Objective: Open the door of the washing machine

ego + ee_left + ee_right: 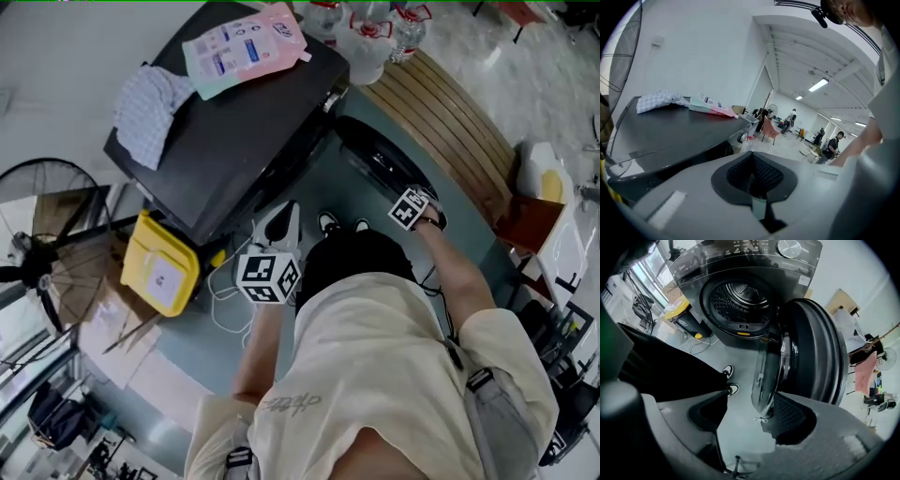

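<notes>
Gaping wide, the right gripper (749, 412) straddles the rim of the door (811, 352), which hangs swung open just ahead, drum (736, 301) bare beyond. A sideways knock could swing it shut. The left gripper (754, 176) is pinched together, empty.

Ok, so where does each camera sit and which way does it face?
Head view: above the person, steeply down on the washer top and open door; shows hair, shoulders, arms, shoes.
Left gripper view: on the left gripper, jaws together, looking across the washer top to a cloth and pouch; an arm at right.
Right gripper view: on the right gripper, jaws apart, facing the door edge and drum; trouser leg and shoes show.
Shared: head and left views show cloth and pouch; head and right, door and shoes.
</notes>
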Action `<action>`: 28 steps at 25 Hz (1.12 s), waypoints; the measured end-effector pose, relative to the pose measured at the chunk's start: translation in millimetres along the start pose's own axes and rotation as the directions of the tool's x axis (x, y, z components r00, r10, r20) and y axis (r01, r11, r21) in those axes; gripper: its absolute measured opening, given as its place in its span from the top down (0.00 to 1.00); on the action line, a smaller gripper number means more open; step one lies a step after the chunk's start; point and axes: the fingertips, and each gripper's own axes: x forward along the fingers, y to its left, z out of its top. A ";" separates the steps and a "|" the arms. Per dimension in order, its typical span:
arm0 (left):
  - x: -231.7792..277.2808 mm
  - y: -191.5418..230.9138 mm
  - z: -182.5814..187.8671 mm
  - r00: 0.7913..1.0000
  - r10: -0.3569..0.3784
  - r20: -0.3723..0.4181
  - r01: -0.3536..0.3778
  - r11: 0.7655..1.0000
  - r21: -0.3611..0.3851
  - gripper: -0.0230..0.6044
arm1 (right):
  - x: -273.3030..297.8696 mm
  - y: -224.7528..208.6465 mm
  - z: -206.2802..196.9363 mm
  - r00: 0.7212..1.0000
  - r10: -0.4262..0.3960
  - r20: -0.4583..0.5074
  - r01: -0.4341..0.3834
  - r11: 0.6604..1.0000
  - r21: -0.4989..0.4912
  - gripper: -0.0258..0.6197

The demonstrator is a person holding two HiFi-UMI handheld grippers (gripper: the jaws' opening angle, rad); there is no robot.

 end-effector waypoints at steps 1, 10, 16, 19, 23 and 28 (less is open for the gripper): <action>1.9 3.4 1.4 1.000 -0.002 -0.003 0.002 1.000 -0.002 0.93 | -0.2 -3.8 2.4 1.000 0.001 0.000 -0.001 1.000 0.007 0.48; 9.7 18.4 -0.4 0.999 0.023 -0.042 -0.024 1.000 -0.018 0.93 | -0.5 -42.0 0.3 1.000 -0.005 -0.019 0.006 0.999 0.044 0.48; 31.2 9.4 17.2 0.997 0.078 -0.024 -0.079 0.996 -0.043 0.93 | -3.5 -67.7 -8.3 1.000 -0.001 -0.018 0.000 0.999 -0.041 0.48; 45.8 -3.0 31.2 0.995 0.100 -0.002 -0.100 0.993 -0.057 0.93 | -4.4 -83.3 -10.2 1.000 0.006 -0.010 -0.006 0.997 -0.072 0.49; 65.5 -19.3 47.2 0.992 0.127 0.023 -0.126 0.990 -0.059 0.93 | -7.6 -106.0 -1.7 0.999 0.023 0.037 -0.021 0.998 -0.053 0.49; 91.8 -37.1 52.1 0.986 0.164 0.025 -0.162 0.984 -0.067 0.93 | -8.4 -138.2 9.7 0.995 0.028 0.093 -0.023 0.998 -0.057 0.49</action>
